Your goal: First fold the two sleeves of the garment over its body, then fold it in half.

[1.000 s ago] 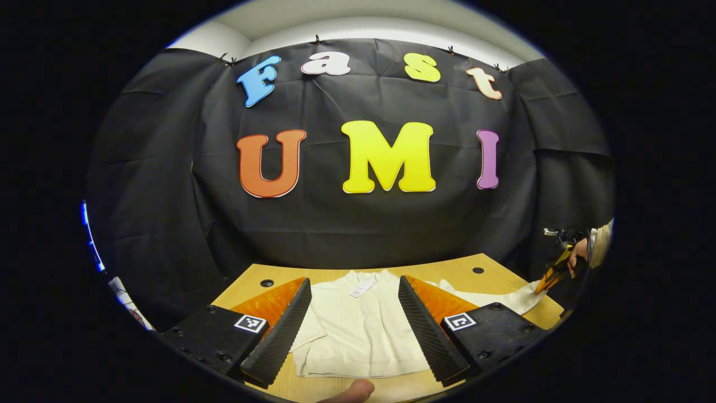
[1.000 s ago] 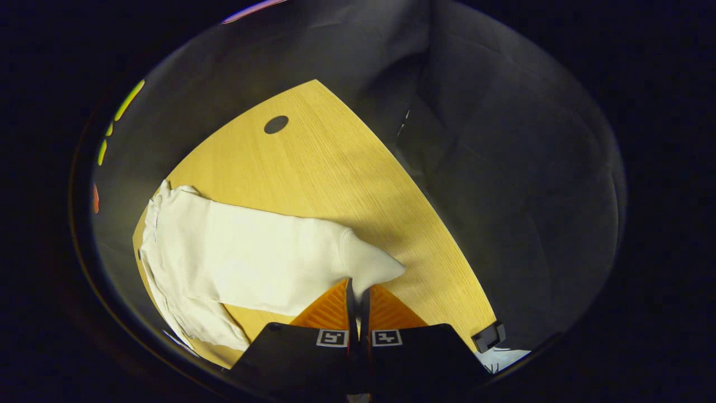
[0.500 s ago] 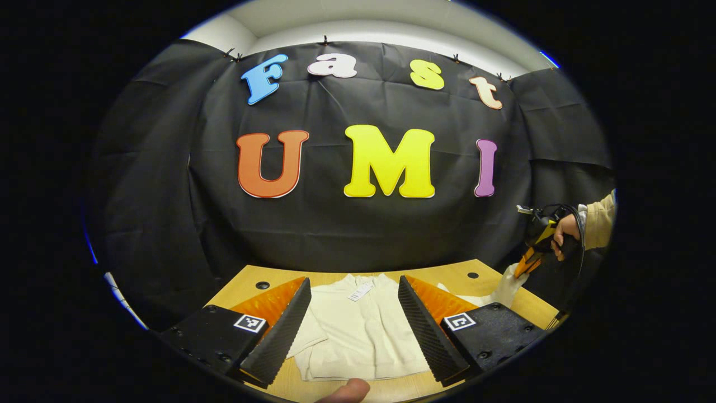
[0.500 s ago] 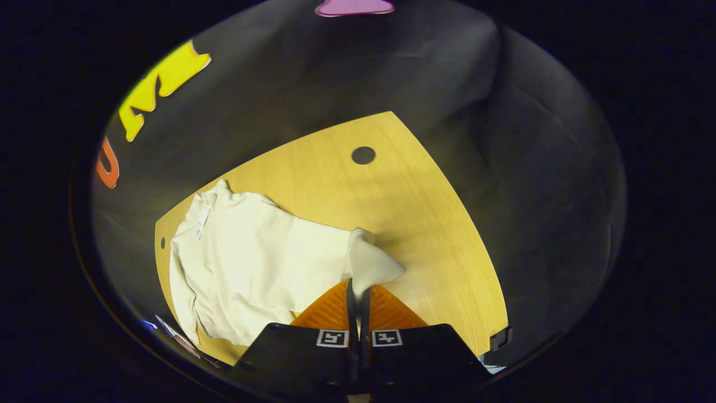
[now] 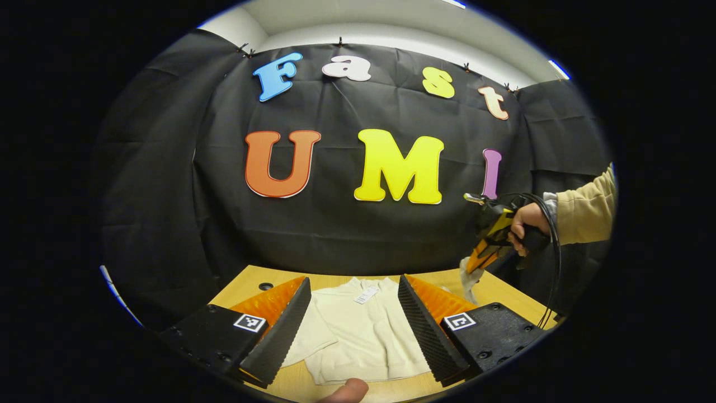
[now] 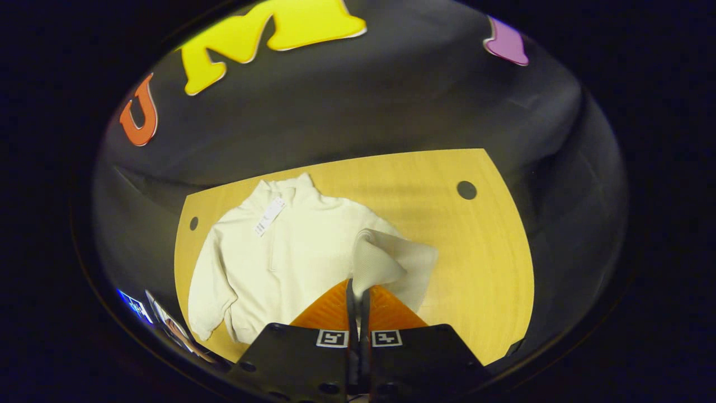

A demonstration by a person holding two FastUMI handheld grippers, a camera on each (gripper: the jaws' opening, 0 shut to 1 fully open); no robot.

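— Garment first: where does it lie?

— It lies flat on the wooden table, collar toward the booth wall, with a white tag near the neck. It is a cream sweater. In the right gripper view, one sleeve rests along the side of the body.

— And the right gripper?

— Its two fingers are pressed together on the cuff of the other sleeve, which is lifted off the table and hangs folded above the body.

— The left gripper?

— Its fingers stand wide apart and hold nothing; the garment shows between them, lower on the table.

— Farther away?

— In the left gripper view a hand with a tan cuff holds the right gripper in the air, the sleeve end hanging from it.
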